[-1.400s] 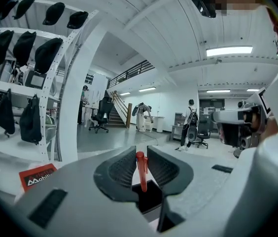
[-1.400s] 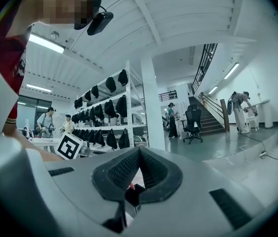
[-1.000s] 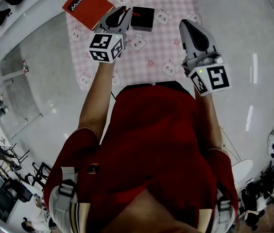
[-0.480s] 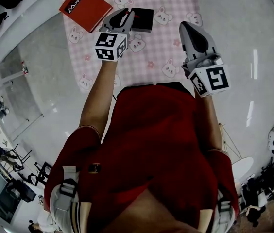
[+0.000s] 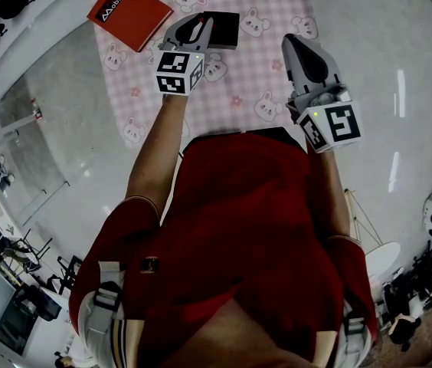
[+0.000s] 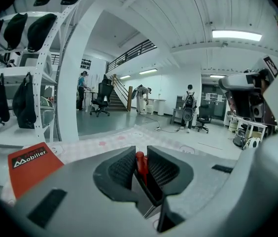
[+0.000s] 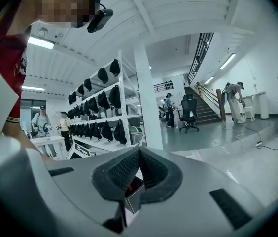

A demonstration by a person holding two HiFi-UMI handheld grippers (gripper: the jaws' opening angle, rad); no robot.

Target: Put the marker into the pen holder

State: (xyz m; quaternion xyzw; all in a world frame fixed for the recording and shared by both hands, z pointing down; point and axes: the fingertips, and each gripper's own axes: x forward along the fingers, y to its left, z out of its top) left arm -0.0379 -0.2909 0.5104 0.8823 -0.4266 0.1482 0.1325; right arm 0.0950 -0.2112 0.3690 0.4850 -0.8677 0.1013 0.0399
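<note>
Left claw closed down on a red marker. The pads are pressed on either side of it, and its top end pokes up between them, roughly upright in the left gripper view. From the head view this claw reaches forward over the pink checked cloth with bears. Its tips sit at the left edge of the black pen holder. Can't tell from here whether the marker touches the holder or only hangs beside it. It isn't down inside, since I have it pinched. A red booklet lies at the cloth's far left corner, near the holder but apart from it. Right claw is drawn shut, pads meeting at the tips, nothing gripped that I can make out. It is held over the cloth's right edge, well apart from the holder. The cloth is spread on a glossy pale surface. My red shirt fills the lower part of the head view. Shelving with dark bags shows off to the left in the left gripper view.
</note>
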